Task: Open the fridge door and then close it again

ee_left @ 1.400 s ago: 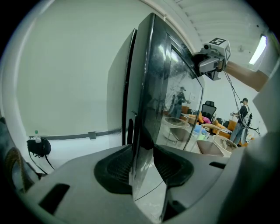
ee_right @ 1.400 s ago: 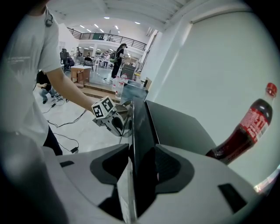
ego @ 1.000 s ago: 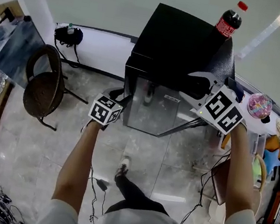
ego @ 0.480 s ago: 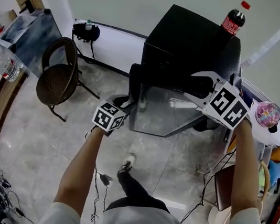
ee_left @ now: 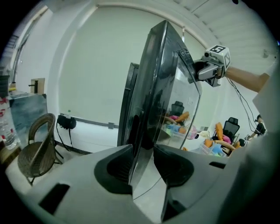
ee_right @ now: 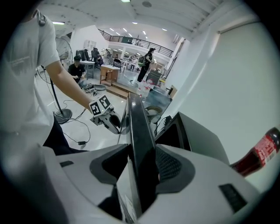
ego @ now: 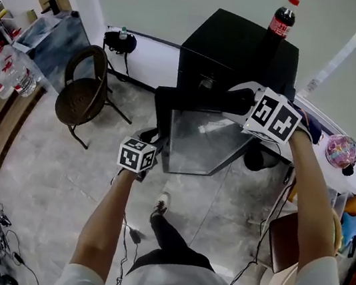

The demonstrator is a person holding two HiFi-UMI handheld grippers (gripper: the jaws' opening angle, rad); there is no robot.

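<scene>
The small black fridge (ego: 241,47) stands on the floor against the wall, a soda bottle (ego: 280,20) at the back right corner of its top. Its glass door (ego: 198,142) hangs wide open. The left gripper (ego: 152,133) is closed over the door's free edge low down. The right gripper (ego: 235,102) is clamped on the door's top edge, with the panel filling the gap between its pads.

To do the swing well, both hands should follow the arc around the hinge at the same pace, so the panel isn't twisted between them. A smooth, light push seems best, since a jolt could topple the bottle. Grip should probably hold until the door seats.
</scene>
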